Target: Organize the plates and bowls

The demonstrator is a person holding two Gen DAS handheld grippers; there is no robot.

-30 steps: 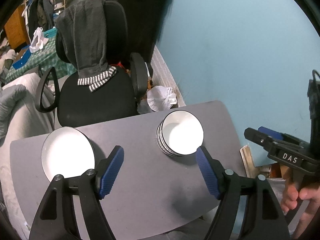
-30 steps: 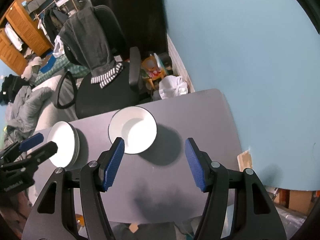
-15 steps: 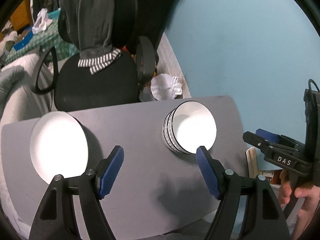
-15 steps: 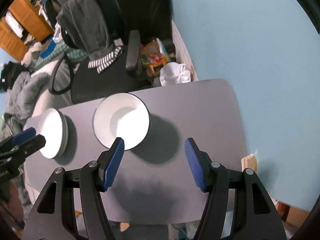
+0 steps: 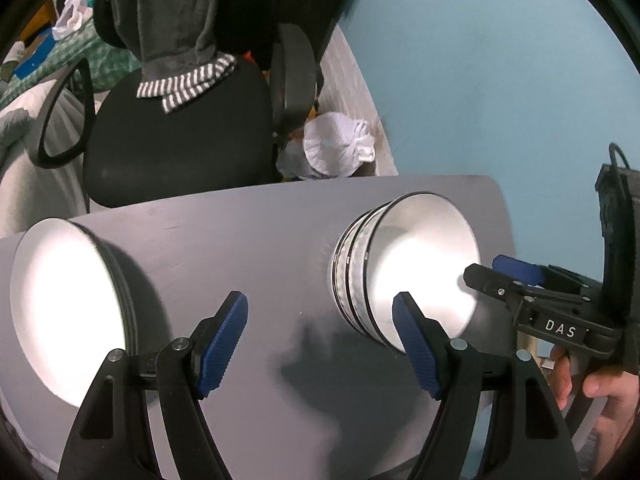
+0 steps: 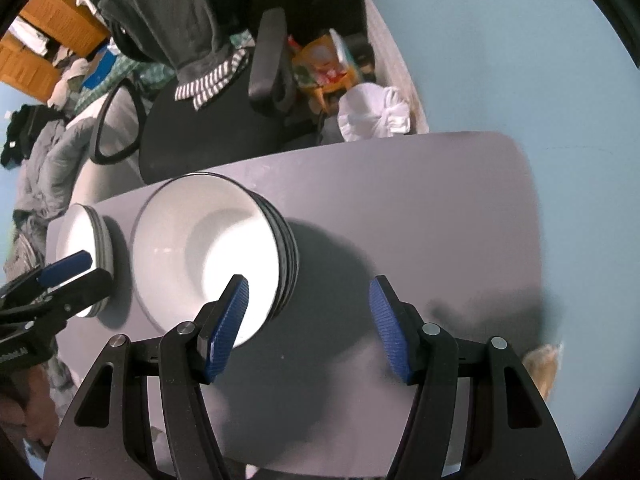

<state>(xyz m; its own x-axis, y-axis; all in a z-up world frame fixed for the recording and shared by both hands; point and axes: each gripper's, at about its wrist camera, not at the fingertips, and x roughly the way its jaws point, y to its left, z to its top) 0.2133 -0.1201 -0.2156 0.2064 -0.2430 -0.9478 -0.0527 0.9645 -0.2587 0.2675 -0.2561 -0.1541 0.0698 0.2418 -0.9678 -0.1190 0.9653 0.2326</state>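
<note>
The plates and bowls sit in two piles, and both tongs, left and right, hang open, holding nothing.

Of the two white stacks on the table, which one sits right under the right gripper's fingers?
The deeper stack of bowls: the right gripper's open jaws hang over its near rim. The flatter stack of plates lies farther left, beside the left gripper.

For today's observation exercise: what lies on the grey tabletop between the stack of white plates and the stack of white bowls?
Nothing: between the stack of white plates and the stack of white bowls, the grey tabletop is bare, clearest in the left wrist view.
</note>
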